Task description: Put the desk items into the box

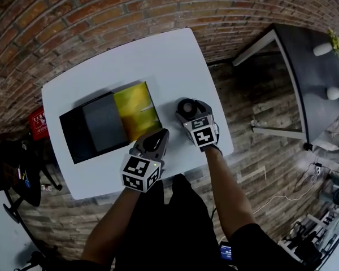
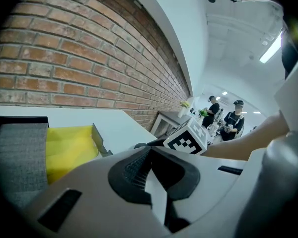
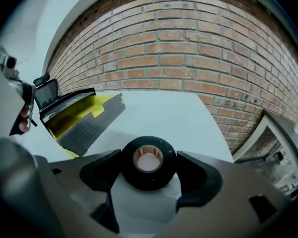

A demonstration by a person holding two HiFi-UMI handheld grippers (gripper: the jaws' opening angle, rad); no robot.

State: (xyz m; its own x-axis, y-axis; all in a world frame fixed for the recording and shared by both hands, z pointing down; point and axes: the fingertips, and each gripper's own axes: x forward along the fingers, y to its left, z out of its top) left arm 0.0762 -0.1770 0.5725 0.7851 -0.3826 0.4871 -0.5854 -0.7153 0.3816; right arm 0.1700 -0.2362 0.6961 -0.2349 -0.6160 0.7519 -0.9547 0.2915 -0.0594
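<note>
Fig. 1. White counter (image 1: pixel 158 61) as I see it while operating the 2 grippers. Right gripper (image 1: pixel 187 110): jaws spread wide, one on each side of the black tape roll (image 3: pixel 149 178), which lies flat on the counter near its right edge, just right of the box (image 1: pixel 138 114). Box: open, with yellow lining on its right side and a grey pad (image 1: pixel 104 123) on its left. Left gripper (image 2: pixel 148 155): jaws pressed together on nothing, by the box's near right corner

Grey left gripper (image 1: pixel 161 133) and right gripper (image 1: pixel 186 107) have black pads (image 3: pixel 198 177).
</note>
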